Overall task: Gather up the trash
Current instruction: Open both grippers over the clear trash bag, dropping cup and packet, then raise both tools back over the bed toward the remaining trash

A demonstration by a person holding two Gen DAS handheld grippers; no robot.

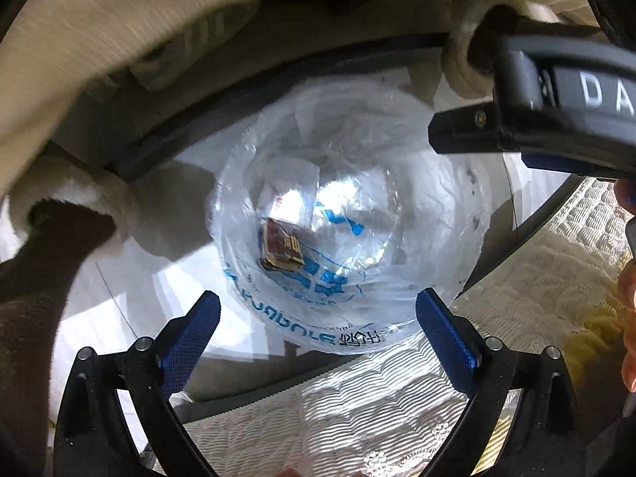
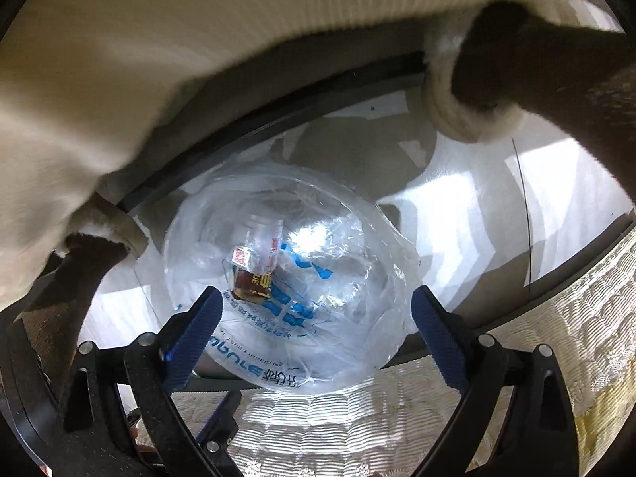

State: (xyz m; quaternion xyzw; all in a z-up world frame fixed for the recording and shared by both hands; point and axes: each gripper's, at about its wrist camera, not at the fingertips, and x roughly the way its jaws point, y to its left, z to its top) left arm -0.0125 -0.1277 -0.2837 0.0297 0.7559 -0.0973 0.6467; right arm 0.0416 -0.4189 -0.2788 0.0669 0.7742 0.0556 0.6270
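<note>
Both grippers point down at a bin. The left gripper point(image 1: 318, 332) has its blue bumpy pads spread wide, with nothing between them. The right gripper point(image 2: 316, 328) is wide apart too and holds nothing. Under the jaws lies a white cloth point(image 1: 338, 409) with wavy ridges. Just past the fingertips is a round bin with a clear, crinkly plastic bag point(image 1: 429, 183) with blue letters. Down inside lies a dark red and gold wrapper point(image 1: 281, 248), some white paper and a small clear jar point(image 2: 264, 244). Beyond it is a shiny white floor point(image 2: 457, 198).
</note>
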